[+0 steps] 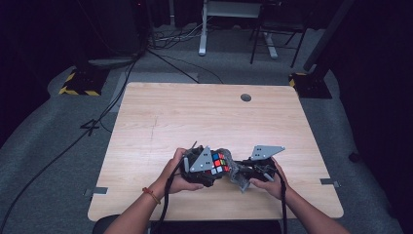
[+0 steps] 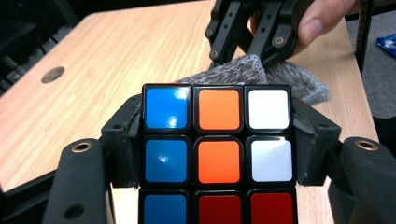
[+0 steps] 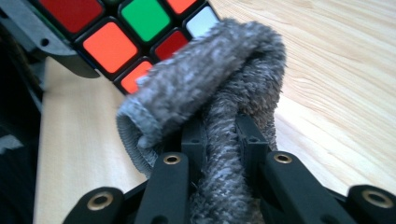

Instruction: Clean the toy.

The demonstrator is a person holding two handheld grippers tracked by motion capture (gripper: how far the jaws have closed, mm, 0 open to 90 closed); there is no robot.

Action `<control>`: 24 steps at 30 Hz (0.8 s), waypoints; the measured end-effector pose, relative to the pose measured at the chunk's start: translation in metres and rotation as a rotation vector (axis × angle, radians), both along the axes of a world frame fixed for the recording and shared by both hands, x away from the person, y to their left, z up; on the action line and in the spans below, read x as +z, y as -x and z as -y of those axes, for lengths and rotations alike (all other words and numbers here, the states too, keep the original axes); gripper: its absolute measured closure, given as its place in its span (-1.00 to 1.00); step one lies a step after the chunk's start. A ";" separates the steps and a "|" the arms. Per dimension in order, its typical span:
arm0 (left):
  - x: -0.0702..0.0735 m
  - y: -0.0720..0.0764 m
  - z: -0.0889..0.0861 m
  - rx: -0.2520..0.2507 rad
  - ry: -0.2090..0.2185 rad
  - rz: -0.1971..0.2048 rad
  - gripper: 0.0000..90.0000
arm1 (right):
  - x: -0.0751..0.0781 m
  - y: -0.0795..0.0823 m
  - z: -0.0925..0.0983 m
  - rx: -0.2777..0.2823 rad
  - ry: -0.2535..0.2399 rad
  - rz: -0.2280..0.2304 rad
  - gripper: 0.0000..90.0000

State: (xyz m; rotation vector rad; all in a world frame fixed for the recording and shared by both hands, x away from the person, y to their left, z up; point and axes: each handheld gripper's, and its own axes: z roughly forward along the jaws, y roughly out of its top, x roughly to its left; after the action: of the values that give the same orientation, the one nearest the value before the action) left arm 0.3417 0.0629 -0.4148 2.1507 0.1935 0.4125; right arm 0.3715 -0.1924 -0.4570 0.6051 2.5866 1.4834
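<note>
My left gripper (image 1: 207, 170) clamped the cube (image 2: 217, 154) by its sides, low over the table (image 1: 195, 112) near the front edge. My right gripper (image 3: 224, 135) pinched a grey cloth (image 3: 224, 93), jaws narrow, and the cloth touched the cube's corner.

Lab: dark curtains, floor cables (image 1: 160, 58)

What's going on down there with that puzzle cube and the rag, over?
Left gripper shut on puzzle cube. Right gripper shut on grey cloth, cloth against cube. Table around them bare.
</note>
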 end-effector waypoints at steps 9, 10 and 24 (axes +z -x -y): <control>-0.005 -0.003 0.001 0.012 -0.045 -0.005 -0.28 | 0.008 0.002 0.008 0.022 -0.136 -0.021 0.73; -0.007 -0.003 0.002 0.021 -0.065 -0.004 -0.28 | 0.010 0.003 0.008 0.022 -0.145 -0.016 0.73; -0.013 -0.008 0.005 0.032 -0.090 -0.034 -0.25 | 0.016 0.010 0.000 0.008 -0.057 0.081 0.72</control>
State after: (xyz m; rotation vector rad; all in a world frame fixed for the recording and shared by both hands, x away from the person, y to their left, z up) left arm 0.3493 0.0576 -0.4283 2.2469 0.2325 0.4098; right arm 0.3613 -0.1923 -0.4415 0.5293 2.4975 1.5546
